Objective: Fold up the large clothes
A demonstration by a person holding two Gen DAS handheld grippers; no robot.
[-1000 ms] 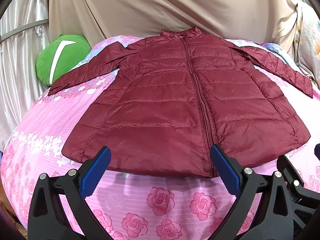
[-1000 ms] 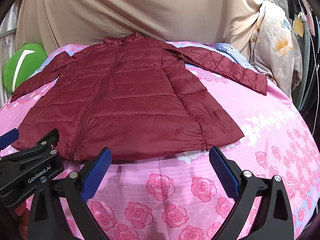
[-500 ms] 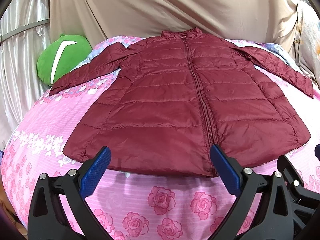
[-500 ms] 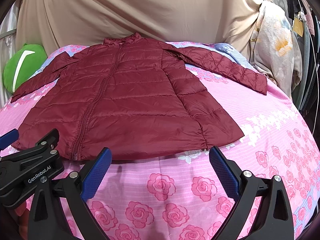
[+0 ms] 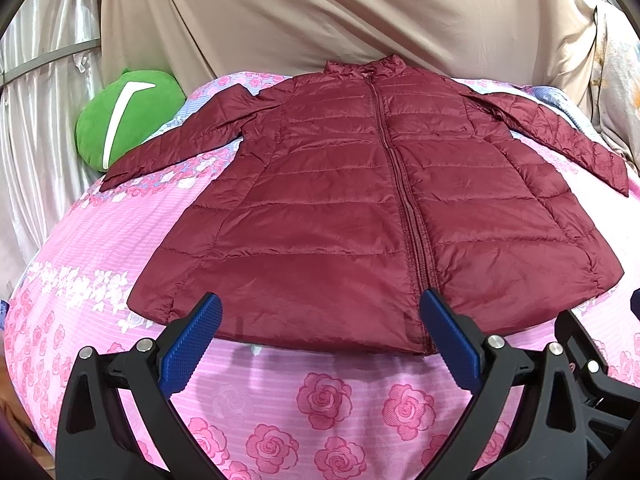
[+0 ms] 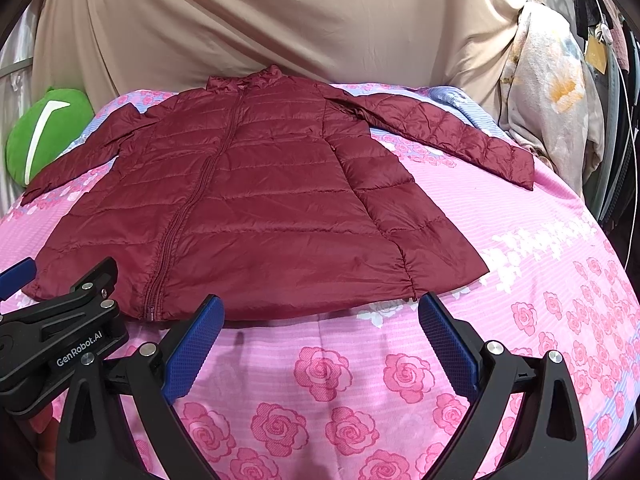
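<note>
Your left gripper [image 5: 320, 322] has its fingers [image 5: 192, 344] spread wide and holds nothing; the blue ribbed pads hang just short of the jacket [image 5: 360, 208] hem, and whether the tips brush the fabric is hard to say. Your right gripper [image 6: 320, 322] is likewise spread wide and empty, its fingers [image 6: 448, 340] near the hem's right corner. The bases of both grippers are cut off by the frame edge. The jacket is a dark red quilted puffer, shiny, stitched in horizontal bands, zipped up the front, lying flat on the bed [image 5: 320, 400] with collar away from you and both sleeves spread outward. The bedsheet under the jacket is pink with printed roses. Left of the jacket sits a round green cushion [image 5: 128, 120]; behind the jacket hangs a creased beige cloth [image 5: 340, 12].
</note>
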